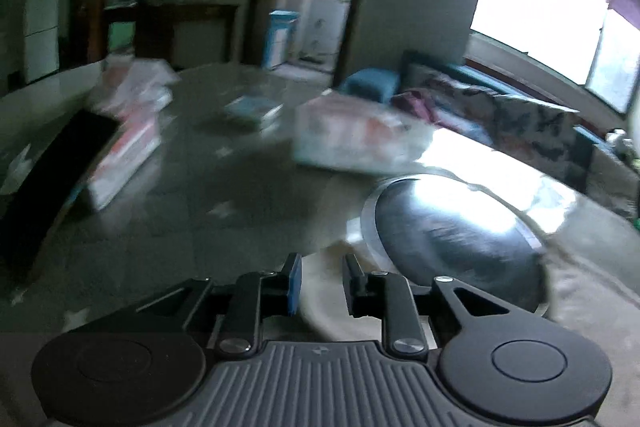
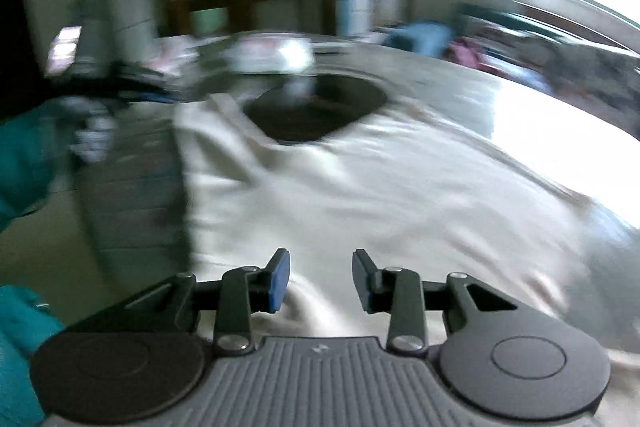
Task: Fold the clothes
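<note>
Garment edge beside bare table

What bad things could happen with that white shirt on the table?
1. The white garment lies partly over the round dark disc in the table; pulling the cloth might catch on its rim.
2. Both the left tongs and the right tongs are open and hold nothing, so a pinch might grab too little cloth.
3. The packages nearby could get knocked.
</note>
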Demonstrator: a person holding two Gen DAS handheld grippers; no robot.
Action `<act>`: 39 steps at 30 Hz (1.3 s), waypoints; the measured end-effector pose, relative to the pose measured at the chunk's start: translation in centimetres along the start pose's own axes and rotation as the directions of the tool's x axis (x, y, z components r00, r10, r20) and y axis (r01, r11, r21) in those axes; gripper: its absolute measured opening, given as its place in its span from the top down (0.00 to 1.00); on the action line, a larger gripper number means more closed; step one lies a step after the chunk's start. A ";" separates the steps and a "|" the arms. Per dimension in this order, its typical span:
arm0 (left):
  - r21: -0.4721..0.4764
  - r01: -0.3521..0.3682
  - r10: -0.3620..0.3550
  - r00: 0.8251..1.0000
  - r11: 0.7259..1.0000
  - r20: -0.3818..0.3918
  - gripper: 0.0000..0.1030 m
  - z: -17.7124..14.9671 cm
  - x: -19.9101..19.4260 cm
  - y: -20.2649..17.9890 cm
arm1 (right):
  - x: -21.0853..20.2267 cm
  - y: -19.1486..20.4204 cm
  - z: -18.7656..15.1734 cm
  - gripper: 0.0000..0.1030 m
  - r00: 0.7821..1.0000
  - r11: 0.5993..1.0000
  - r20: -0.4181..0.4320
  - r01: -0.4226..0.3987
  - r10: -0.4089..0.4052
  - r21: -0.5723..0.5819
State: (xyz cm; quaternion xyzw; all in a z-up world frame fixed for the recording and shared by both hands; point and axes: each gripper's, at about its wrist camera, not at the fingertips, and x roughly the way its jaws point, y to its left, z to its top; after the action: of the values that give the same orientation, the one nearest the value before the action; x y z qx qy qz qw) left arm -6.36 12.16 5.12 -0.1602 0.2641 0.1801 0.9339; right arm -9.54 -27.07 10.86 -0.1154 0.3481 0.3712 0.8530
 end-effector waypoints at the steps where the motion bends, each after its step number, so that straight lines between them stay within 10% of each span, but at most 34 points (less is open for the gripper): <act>1: 0.021 0.045 -0.045 0.999 0.999 -0.001 0.77 0.0 -0.3 -1.1 | -0.2 -0.7 -0.4 0.66 1.000 0.999 0.002 0.026 -0.026 0.024; 8: 0.145 0.372 -0.357 0.926 0.917 -0.123 0.77 -1.6 0.0 -10.2 | -1.4 -5.0 -2.7 0.63 0.982 0.966 0.004 0.185 -0.189 0.183; 13: 0.189 0.462 -0.417 0.878 0.866 -0.234 0.77 -3.9 2.2 -15.3 | -0.1 -4.9 -1.8 0.55 0.980 0.972 0.025 0.192 -0.197 0.138; 24: 0.206 0.400 -0.343 0.901 0.893 -0.265 0.76 -4.8 4.4 -15.7 | -1.6 -7.7 -3.8 0.55 0.962 0.932 0.030 0.257 -0.273 0.254; 31: 0.238 0.472 -0.406 0.870 0.849 -0.278 0.76 -5.3 1.8 -17.5 | -6.5 -11.9 -7.8 0.54 0.869 0.789 -0.017 0.458 -0.495 0.410; 35: 0.266 0.548 -0.471 0.829 0.793 -0.302 0.76 -6.3 -0.5 -19.3 | -8.4 -14.5 -10.5 0.54 0.785 0.668 -0.093 0.577 -0.613 0.470; 39: 0.295 0.607 -0.512 0.789 0.738 -0.340 0.74 -7.8 -2.2 -21.1 | -9.3 -16.3 -12.3 0.54 0.748 0.585 -0.137 0.606 -0.649 0.539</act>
State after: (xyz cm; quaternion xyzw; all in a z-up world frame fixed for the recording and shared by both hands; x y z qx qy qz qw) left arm -2.59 -10.08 4.31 -0.0641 0.3424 -0.1874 0.9184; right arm -8.66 -49.21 7.17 0.0340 0.3442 -0.0668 0.9359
